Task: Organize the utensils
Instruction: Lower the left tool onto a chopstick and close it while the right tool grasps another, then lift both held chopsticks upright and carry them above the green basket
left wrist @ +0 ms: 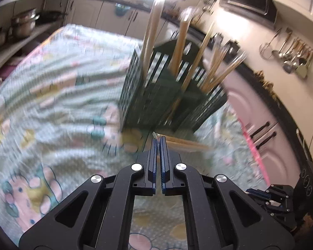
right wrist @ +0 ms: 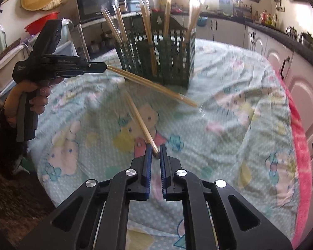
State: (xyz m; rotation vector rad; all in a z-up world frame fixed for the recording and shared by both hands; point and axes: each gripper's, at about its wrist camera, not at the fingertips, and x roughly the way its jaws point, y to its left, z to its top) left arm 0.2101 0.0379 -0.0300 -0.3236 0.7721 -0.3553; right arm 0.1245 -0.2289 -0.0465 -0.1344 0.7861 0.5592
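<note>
No writing is legible. The left gripper [right wrist: 106, 67] clamps a wrapped chopstick pair [right wrist: 154, 85], the right gripper [right wrist: 155, 149] another chopstick pair [right wrist: 140, 120], both lifted above the patterned tablecloth [right wrist: 229, 125]. Just beyond stands the green slotted holder [right wrist: 167, 56], near the table's far edge, with bare cloth on either side.

The green basket [right wrist: 156, 62] looks like matt moulded plastic, a slotted lattice, and the chopsticks [right wrist: 148, 33] standing in it, like the pairs just in front of it, appear to be pale bare wood or bamboo with a dull, smooth finish. Under the basket, the table [right wrist: 229, 125] is covered by a soft woven cloth with a fine waffle texture and pastel printing. The fingers [left wrist: 163, 160] are matt black plastic faced with ribbed blue pads, joined by shiny metal pins.
</note>
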